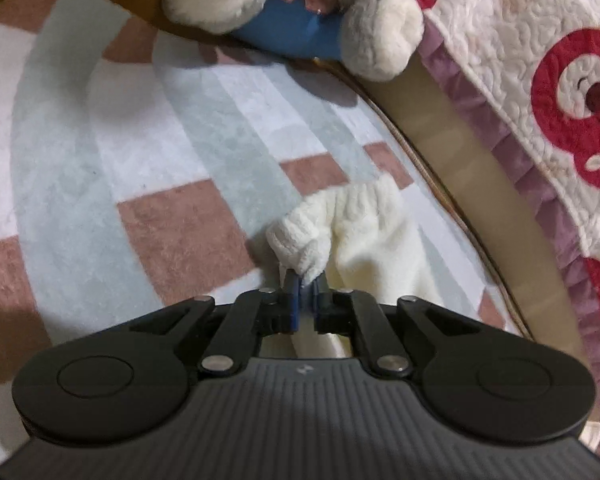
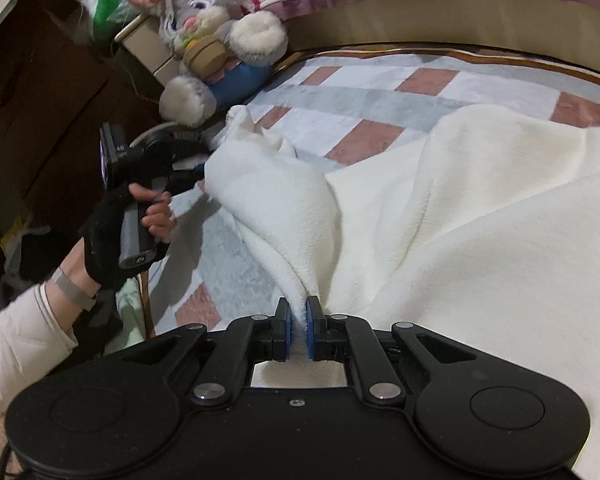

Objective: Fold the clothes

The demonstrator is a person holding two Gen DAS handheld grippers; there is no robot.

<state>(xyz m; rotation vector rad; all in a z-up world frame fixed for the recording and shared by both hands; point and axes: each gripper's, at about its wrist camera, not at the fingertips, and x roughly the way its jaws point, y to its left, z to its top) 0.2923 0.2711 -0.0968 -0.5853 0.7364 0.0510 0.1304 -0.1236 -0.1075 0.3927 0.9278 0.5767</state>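
Note:
A cream knitted sweater lies spread over a checked bedspread. My right gripper is shut on a raised fold of its fleecy edge, low in the right wrist view. My left gripper is shut on the ribbed cuff of a sleeve, held just above the bedspread. The right wrist view also shows the left gripper at the left, gripped by a hand in a black glove, with the sleeve stretched between the two grippers.
A plush rabbit in blue trousers sits at the bed's far corner. A quilted cover with red print and a purple frill runs along the bed's far side. Dark furniture stands to the left.

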